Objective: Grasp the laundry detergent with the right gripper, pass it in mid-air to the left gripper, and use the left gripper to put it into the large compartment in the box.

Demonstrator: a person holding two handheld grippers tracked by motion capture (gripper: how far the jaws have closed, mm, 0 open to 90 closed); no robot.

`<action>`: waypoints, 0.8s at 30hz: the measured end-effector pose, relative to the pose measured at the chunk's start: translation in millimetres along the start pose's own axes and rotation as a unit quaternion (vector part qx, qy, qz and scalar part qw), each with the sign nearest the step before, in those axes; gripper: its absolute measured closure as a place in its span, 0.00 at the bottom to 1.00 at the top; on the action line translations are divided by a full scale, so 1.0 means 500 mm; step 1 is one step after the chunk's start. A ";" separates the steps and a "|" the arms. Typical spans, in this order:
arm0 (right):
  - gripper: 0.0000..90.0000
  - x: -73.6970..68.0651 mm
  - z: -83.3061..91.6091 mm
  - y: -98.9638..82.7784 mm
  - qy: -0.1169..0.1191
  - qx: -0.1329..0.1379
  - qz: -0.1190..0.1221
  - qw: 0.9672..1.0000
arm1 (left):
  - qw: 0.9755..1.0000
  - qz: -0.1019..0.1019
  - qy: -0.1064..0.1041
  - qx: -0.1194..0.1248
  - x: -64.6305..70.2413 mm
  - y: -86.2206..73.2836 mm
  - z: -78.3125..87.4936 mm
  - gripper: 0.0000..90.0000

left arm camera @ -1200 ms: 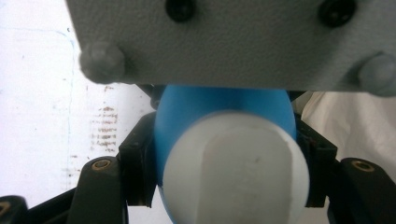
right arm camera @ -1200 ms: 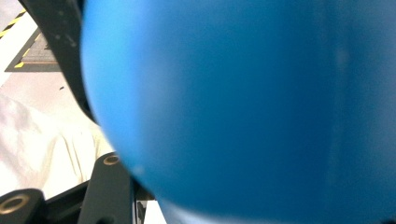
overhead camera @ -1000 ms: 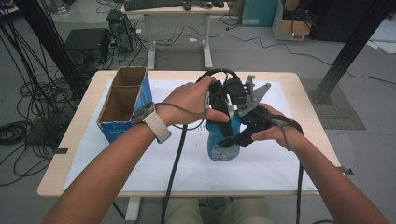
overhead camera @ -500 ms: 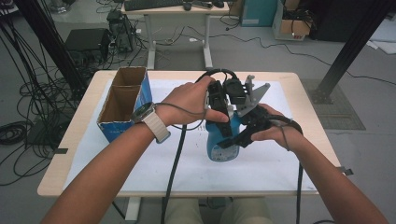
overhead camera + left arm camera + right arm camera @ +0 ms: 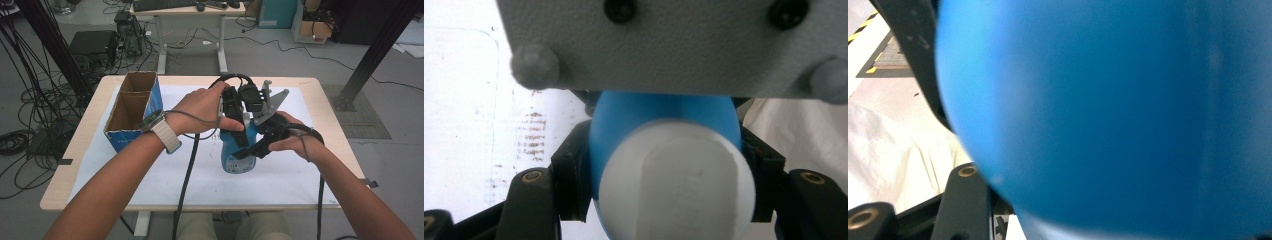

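A blue bottle (image 5: 235,156) with a white cap stands upright on the white sheet at the middle of the table. My left gripper (image 5: 239,126) comes down on it from above and is shut on its upper part. In the left gripper view the black pads (image 5: 571,175) press on both sides of the blue bottle (image 5: 664,112), just behind its white cap (image 5: 676,182). My right gripper (image 5: 255,149) reaches in from the right and is shut on the bottle's body. The blue bottle (image 5: 1108,115) sits very close in the right gripper view, beside one black finger (image 5: 963,200).
An open cardboard box (image 5: 131,107) with two compartments and a blue side stands at the table's left. A white sheet (image 5: 280,175) covers most of the tabletop. Black cables (image 5: 187,170) trail from both grippers toward the near edge.
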State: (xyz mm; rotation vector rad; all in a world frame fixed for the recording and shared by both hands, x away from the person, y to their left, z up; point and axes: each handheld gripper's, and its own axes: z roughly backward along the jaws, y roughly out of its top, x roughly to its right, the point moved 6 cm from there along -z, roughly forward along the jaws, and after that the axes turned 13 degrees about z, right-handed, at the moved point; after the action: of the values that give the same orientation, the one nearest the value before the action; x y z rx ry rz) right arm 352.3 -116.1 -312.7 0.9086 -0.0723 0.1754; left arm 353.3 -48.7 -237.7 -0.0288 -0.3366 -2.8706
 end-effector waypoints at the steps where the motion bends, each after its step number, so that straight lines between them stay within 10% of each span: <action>1: 0.48 0.000 0.000 0.000 0.000 0.000 0.000 1.000 | 1.000 -0.014 -0.005 -0.003 -0.003 0.001 0.000 0.42; 24: 0.48 0.002 0.002 -0.002 0.000 -0.001 -0.002 1.000 | 1.000 0.003 -0.001 0.005 -0.002 0.002 -0.002 0.42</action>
State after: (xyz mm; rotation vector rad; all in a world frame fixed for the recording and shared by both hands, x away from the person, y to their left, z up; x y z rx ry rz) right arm 353.4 -117.5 -313.0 0.9064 -0.0697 0.1715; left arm 354.6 -49.8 -238.4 -0.0298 -0.3494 -2.8622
